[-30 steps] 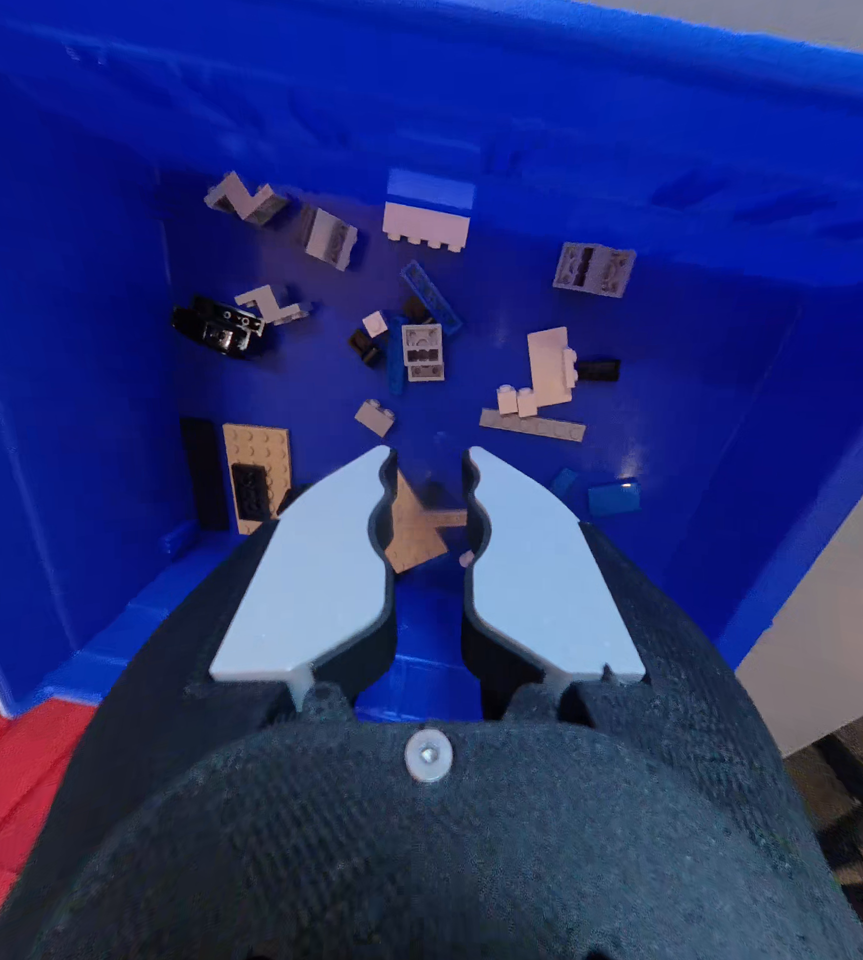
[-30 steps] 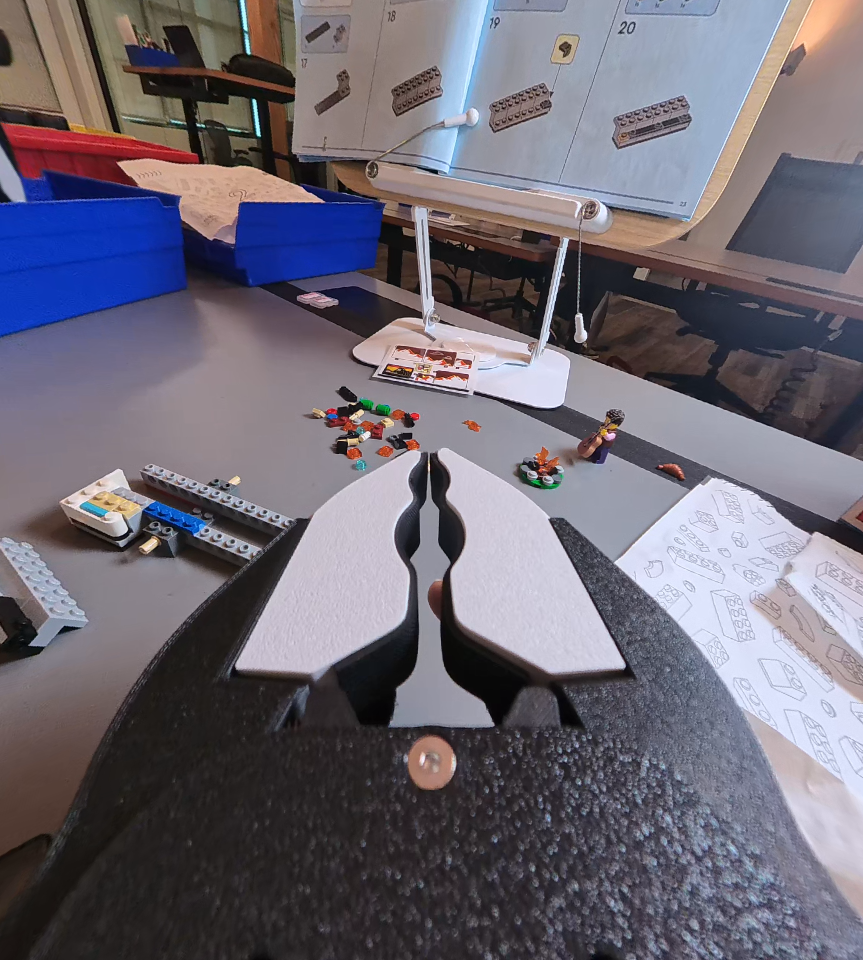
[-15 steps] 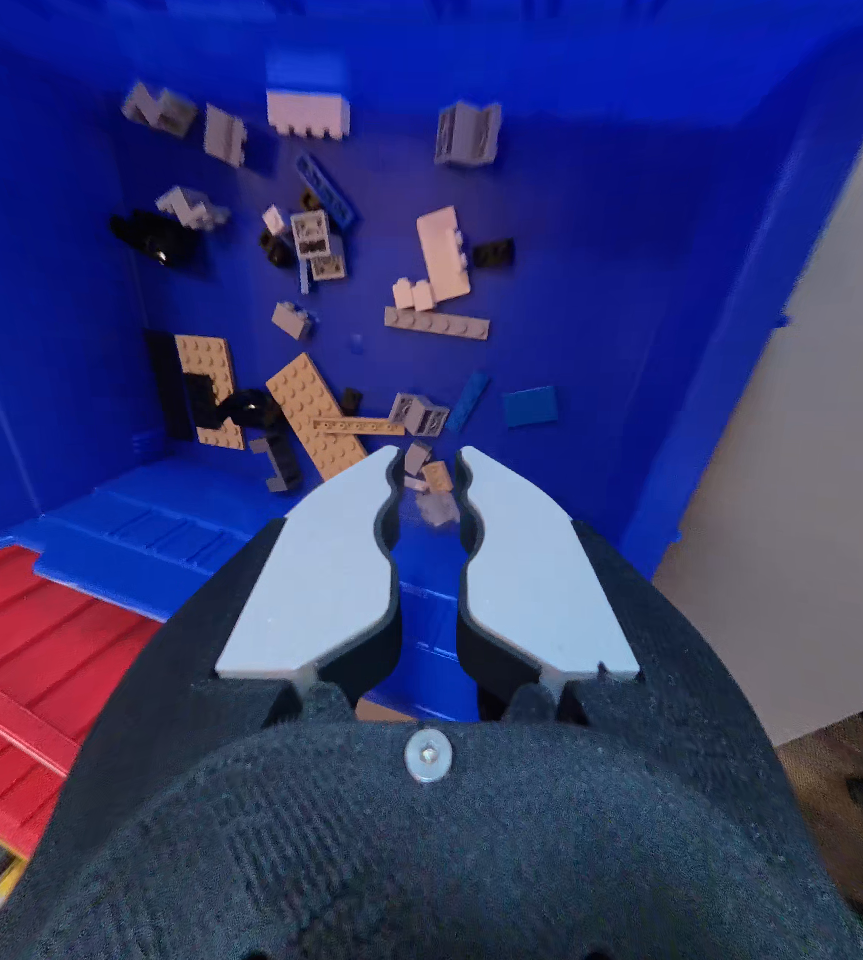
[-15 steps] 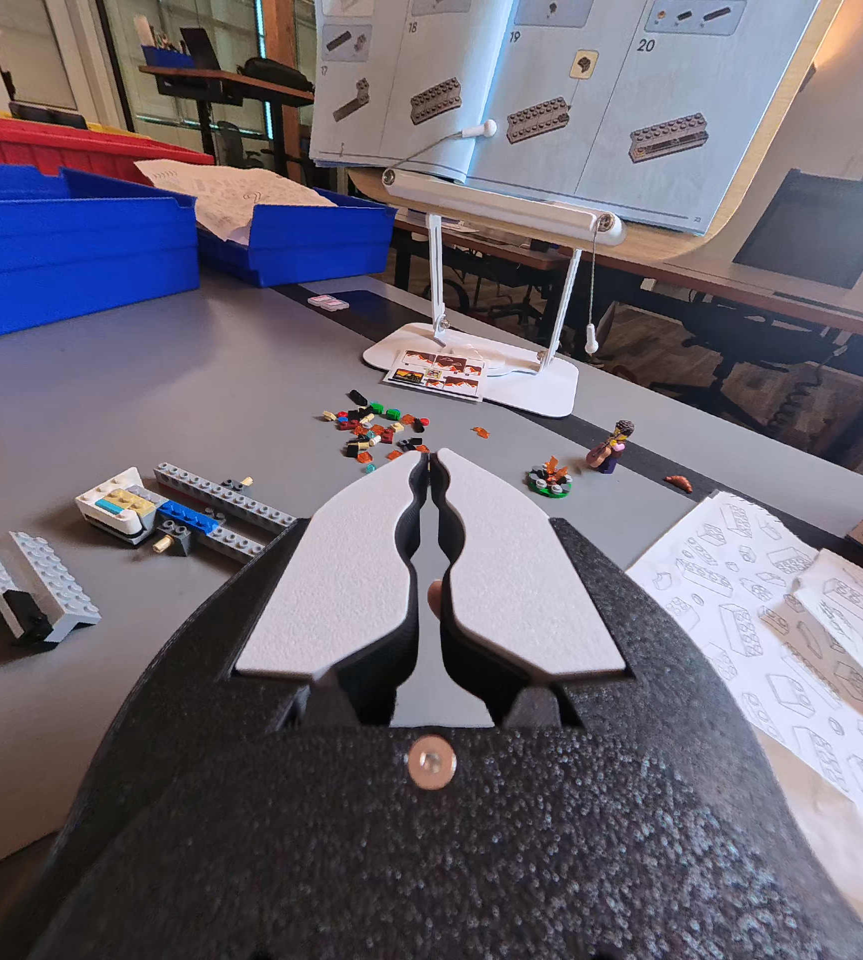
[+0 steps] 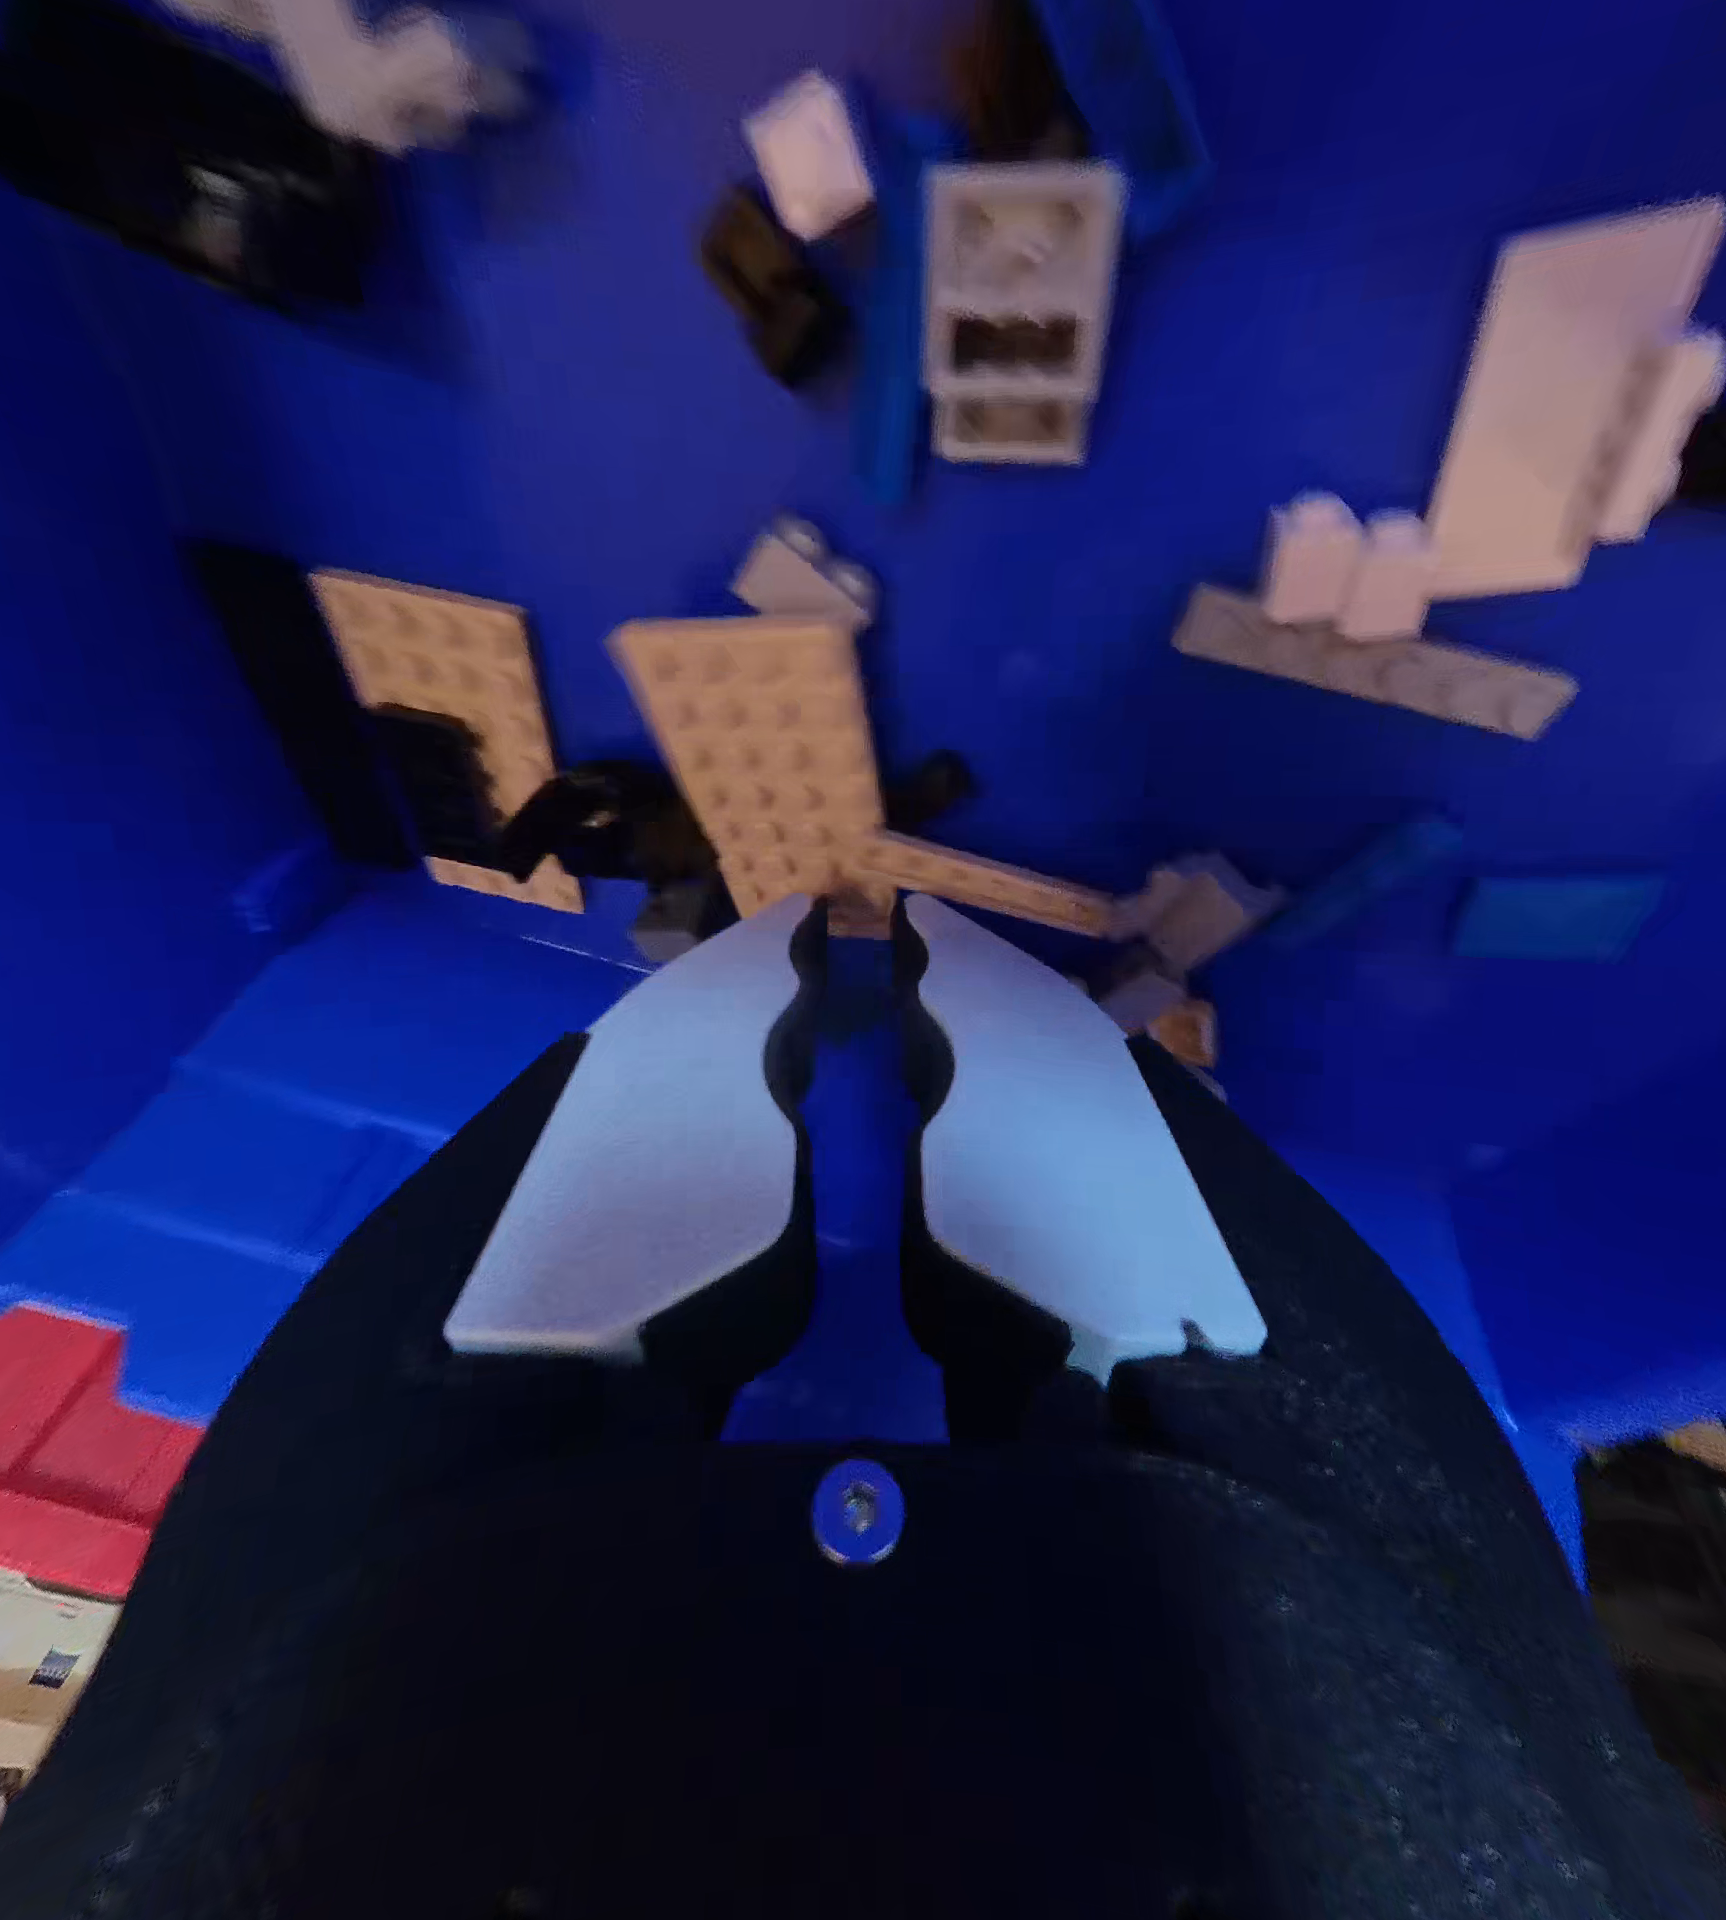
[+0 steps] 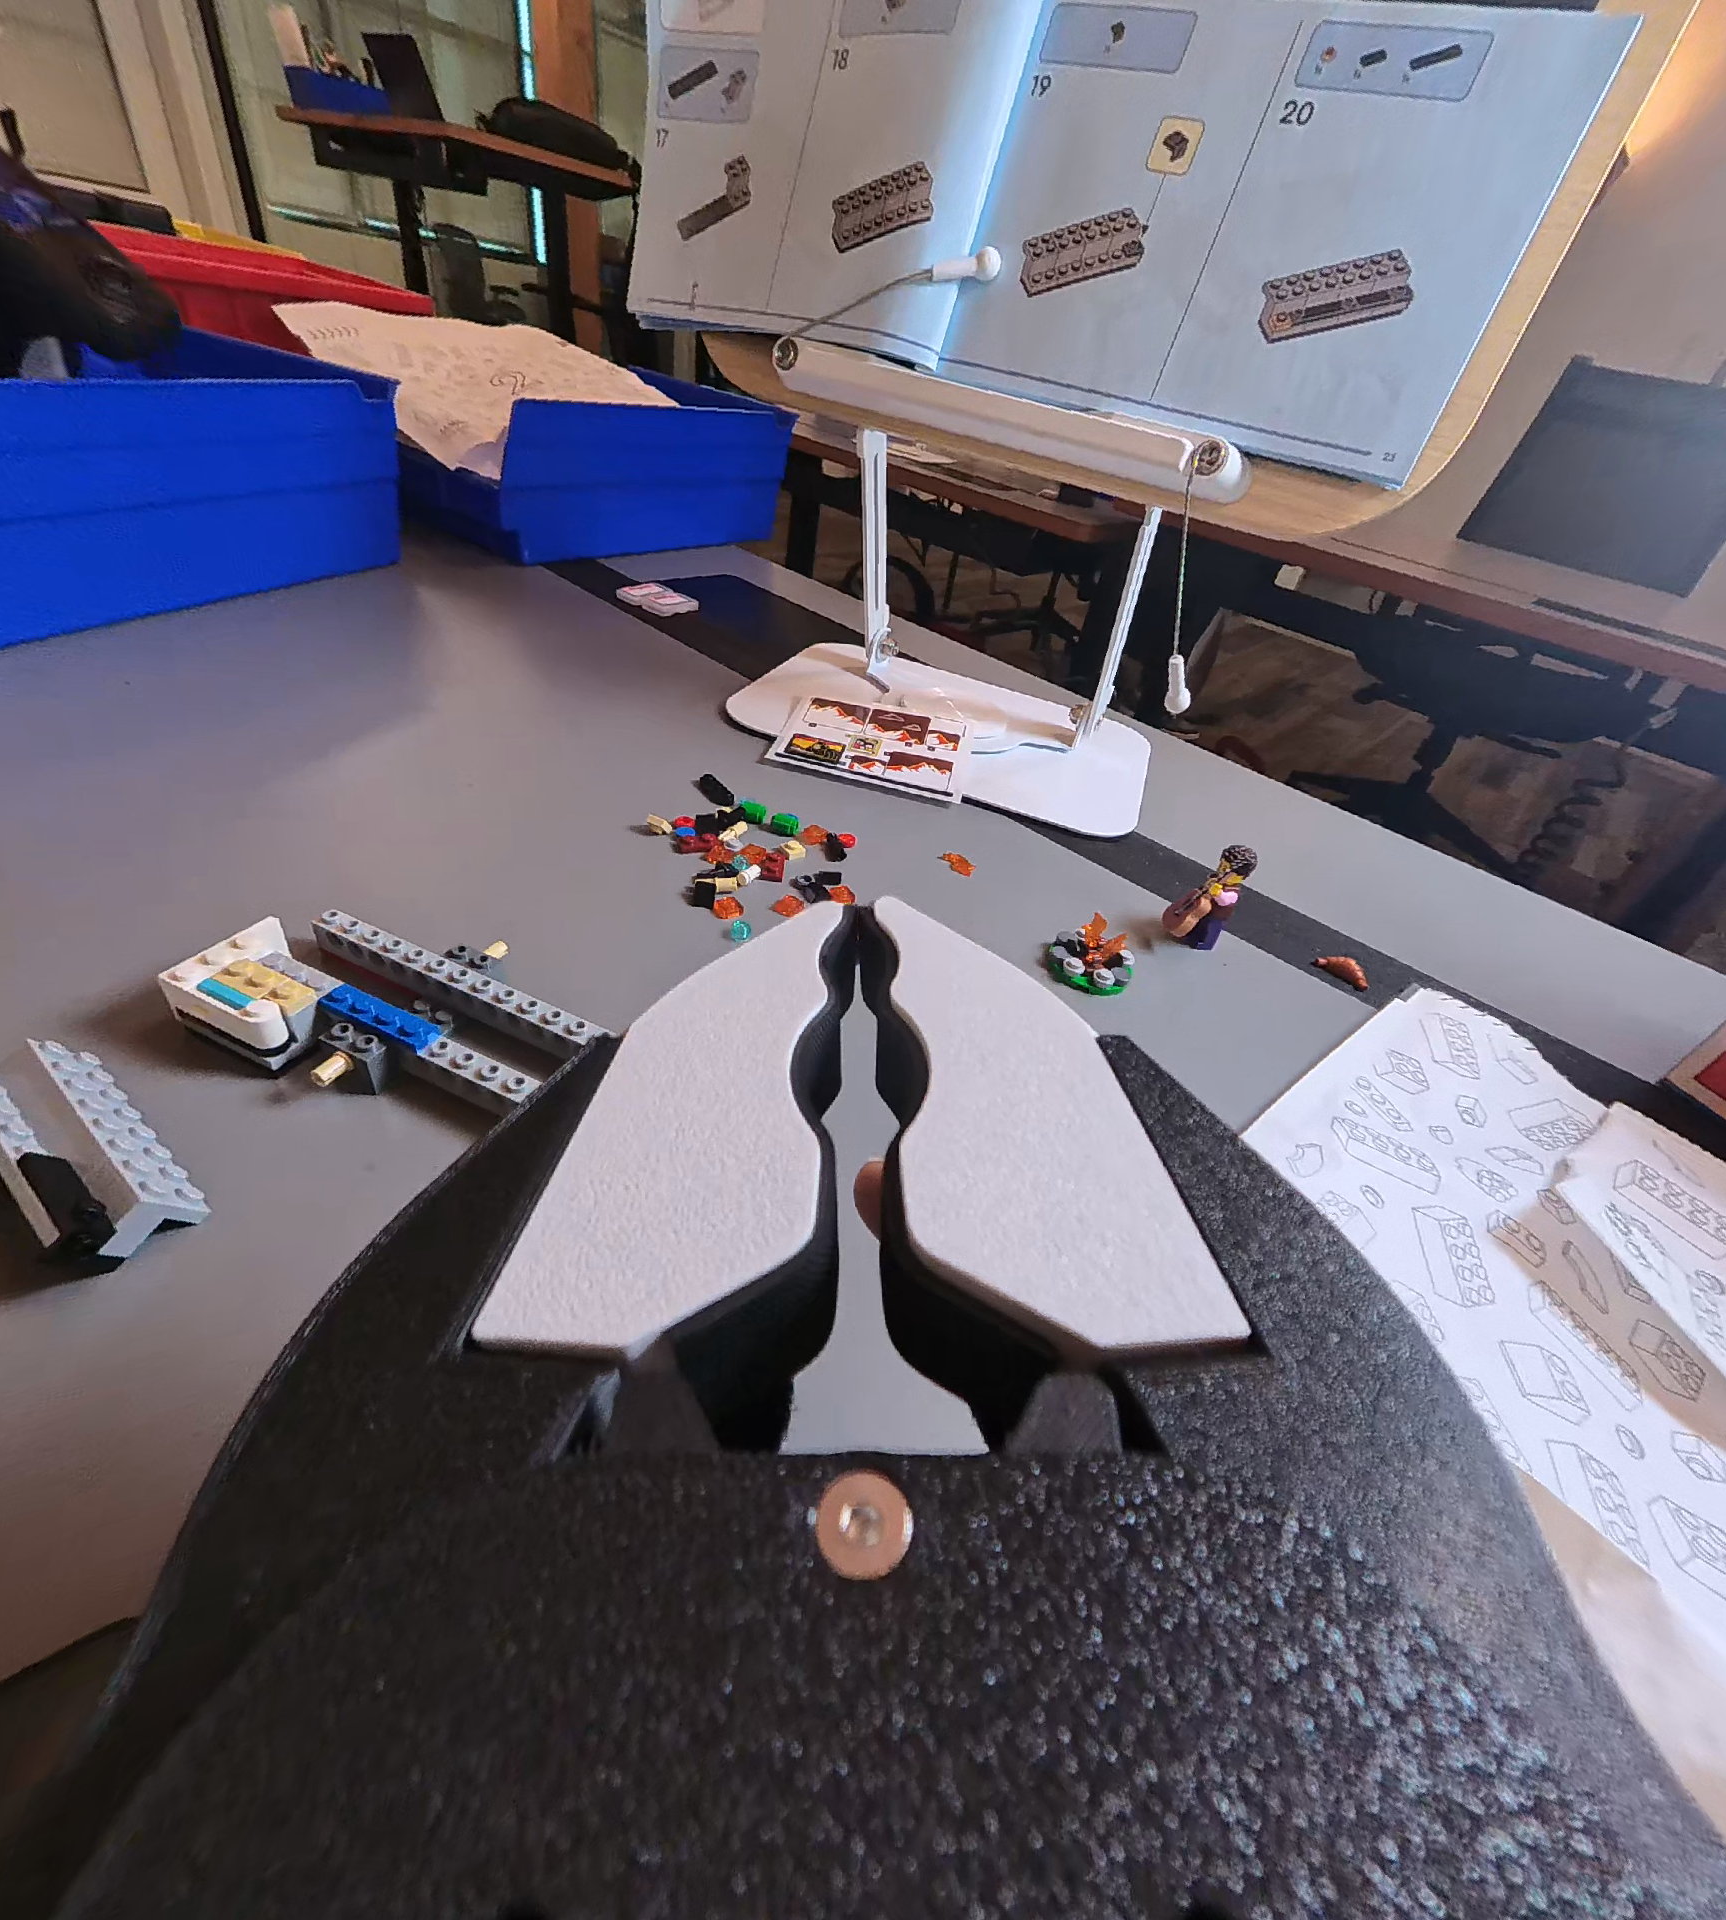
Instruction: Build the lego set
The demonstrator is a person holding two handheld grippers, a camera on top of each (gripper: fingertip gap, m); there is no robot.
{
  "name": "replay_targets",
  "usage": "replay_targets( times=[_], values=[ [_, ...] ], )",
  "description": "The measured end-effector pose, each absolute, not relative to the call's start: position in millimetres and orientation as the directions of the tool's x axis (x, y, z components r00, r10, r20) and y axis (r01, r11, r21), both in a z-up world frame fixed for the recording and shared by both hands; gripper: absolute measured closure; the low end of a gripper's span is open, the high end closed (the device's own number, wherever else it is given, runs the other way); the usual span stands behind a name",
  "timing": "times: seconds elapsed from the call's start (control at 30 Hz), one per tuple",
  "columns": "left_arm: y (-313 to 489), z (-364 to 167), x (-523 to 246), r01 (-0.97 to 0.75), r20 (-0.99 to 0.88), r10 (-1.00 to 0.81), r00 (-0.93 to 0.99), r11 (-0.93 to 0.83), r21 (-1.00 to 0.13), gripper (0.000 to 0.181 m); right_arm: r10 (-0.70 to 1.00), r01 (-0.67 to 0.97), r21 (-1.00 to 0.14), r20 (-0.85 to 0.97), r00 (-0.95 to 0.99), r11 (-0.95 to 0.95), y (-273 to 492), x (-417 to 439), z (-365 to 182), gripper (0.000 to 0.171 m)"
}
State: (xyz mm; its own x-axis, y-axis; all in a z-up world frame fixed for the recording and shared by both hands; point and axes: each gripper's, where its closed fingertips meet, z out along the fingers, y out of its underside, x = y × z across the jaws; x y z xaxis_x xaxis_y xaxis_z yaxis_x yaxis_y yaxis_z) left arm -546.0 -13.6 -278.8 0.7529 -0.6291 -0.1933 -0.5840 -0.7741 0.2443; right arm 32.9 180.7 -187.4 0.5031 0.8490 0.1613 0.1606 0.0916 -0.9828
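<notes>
In the left wrist view my left gripper (image 5: 859, 920) is down inside a blue bin (image 5: 163, 1143). Its jaws are narrowed onto the near end of a tan studded plate (image 5: 765, 748) that lies among loose white, grey, black and tan pieces. The picture is blurred. In the right wrist view my right gripper (image 6: 857, 914) is shut and empty, held above the grey table (image 6: 319, 748). A partly built grey, white and blue model (image 6: 360, 1008) and a grey angled sub-assembly (image 6: 59, 1143) lie to its left. The left gripper (image 6: 7, 270) shows far left over the blue bin (image 6: 142, 499).
An instruction booklet (image 6: 1150, 187) stands on a white stand (image 6: 952, 738) ahead. Small coloured pieces (image 6: 755, 852), a campfire piece (image 6: 1093, 956) and a minifigure (image 6: 1207, 899) lie beyond my right gripper. Printed paper sheets (image 6: 1524, 1247) lie at right. A second blue bin (image 6: 610, 478) holds paper. Left tips to right tips: about 60 cm. It is some 20 cm from my right tips to the grey angled sub-assembly (image 6: 59, 1143).
My left gripper has moved down and forward into the bin, and its jaws have narrowed around the tan plate's end. My right gripper stayed shut and drifted slightly.
</notes>
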Motion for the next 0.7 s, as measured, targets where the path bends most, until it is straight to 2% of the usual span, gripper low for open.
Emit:
replay_targets(
  times=[0.13,0.23,0.3,0.4,0.47,0.53,0.57,0.63,0.7],
  values=[
    [24.2,-266.4,-553.6,-0.619,-0.36,-0.601,0.713,-0.782,0.079,0.154,0.852,0.17,-0.981,0.168,0.496,0.094,179.8,32.4,-188.7,0.171],
    [34.0,-253.6,-553.3,-0.642,-0.419,-0.587,0.693,-0.766,0.012,0.151,0.854,0.177,-0.98,0.171,0.491,0.094,179.4,31.7,-190.0,0.171],
    [23.2,-254.0,-549.5,-0.64,-0.368,-0.603,0.708,-0.768,0.028,0.155,0.856,0.18,-0.979,0.172,0.488,0.095,179.2,31.2,-190.6,0.171],
    [-9.8,-270.2,-541.3,-0.613,-0.203,-0.627,0.752,-0.779,0.132,0.163,0.858,0.183,-0.979,0.173,0.483,0.095,178.5,30.1,-191.3,0.171],
    [-21.7,-280.9,-533.7,-0.587,-0.124,-0.606,0.786,-0.794,0.156,0.164,0.859,0.184,-0.978,0.175,0.481,0.096,178.1,30.0,-191.3,0.171],
    [-23.2,-286.0,-524.8,-0.562,-0.065,-0.573,0.817,-0.817,0.132,0.16,0.86,0.184,-0.978,0.175,0.48,0.096,177.9,30.0,-191.3,0.171],
    [-15.8,-284.7,-523.4,-0.556,-0.077,-0.562,0.823,-0.826,0.087,0.15,0.86,0.185,-0.978,0.174,0.479,0.095,177.9,30.0,-191.5,0.171],
    [-7.8,-283.0,-515.0,-0.52,-0.031,-0.52,0.853,-0.854,0.016,0.143,0.861,0.186,-0.978,0.173,0.478,0.093,177.8,29.9,-191.8,0.171],
    [-6.7,-283.7,-515.7,-0.465,-0.006,-0.465,0.885,-0.885,0.015,0.134,0.862,0.189,-0.977,0.175,0.476,0.095,177.4,29.7,-192.1,0.171]
  ],
)
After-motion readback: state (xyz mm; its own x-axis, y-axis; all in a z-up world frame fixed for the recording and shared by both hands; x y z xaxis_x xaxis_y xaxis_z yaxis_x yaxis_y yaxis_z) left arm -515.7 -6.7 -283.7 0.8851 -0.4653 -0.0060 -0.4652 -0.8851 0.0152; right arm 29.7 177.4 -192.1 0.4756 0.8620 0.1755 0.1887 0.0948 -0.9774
